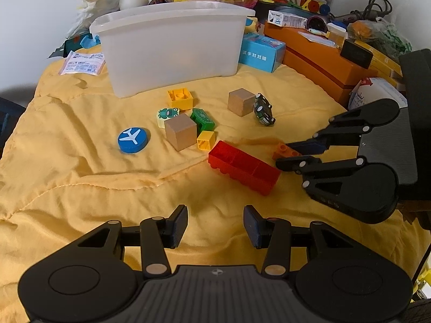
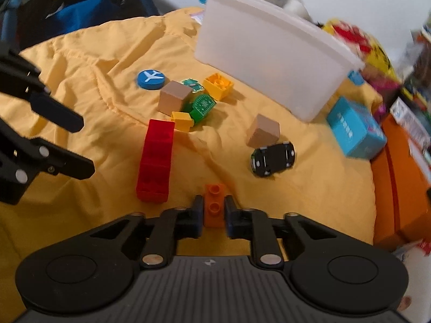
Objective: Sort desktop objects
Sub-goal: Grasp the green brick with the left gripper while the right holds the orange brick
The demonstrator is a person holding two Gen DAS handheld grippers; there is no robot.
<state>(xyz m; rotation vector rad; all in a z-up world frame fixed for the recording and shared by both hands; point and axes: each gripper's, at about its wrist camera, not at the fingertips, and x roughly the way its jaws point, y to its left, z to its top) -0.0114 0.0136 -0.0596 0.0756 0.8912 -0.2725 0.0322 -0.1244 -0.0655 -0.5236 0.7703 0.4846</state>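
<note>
The right gripper [image 2: 212, 211] jaws clench the orange brick [image 2: 214, 206], long axis toward 12 o'clock; bin [image 2: 269, 53] at 1 o'clock; left gripper [image 1: 215, 226] jaws released, empty.

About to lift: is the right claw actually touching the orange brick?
Touching. The right wrist view shows the right claw closed on the orange brick, both pads pressed against its sides with no gap.

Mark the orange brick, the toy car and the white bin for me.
orange brick [image 2: 214, 206], right wrist view, studded top between the pads.
toy car [image 2: 272, 158], right wrist view, its dark underside.
white bin [image 1: 172, 51], left wrist view, front wall.
</note>
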